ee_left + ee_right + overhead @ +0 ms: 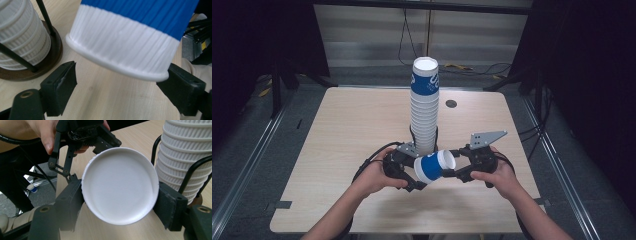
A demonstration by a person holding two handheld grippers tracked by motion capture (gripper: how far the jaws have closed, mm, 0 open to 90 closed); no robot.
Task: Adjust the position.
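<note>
A blue and white ribbed paper cup (432, 168) lies on its side in the air between both grippers, just in front of a tall stack of the same cups (424, 110). My right gripper (452, 167) is shut on the cup's base end; in the right gripper view both pads (73, 197) press the sides of the white base (120, 185). My left gripper (415, 174) straddles the cup's rolled rim (117, 67). Its left pad (66, 80) stands off the rim, while the right jaw sits at the lip.
The stack (20, 32) stands in a black wire holder with a round dark wooden base (53, 45) at mid-table. The light wood table (352, 130) has a small round hole (451, 103) at the back. Black cables trail from both grippers. Dark floor and rails surround the table.
</note>
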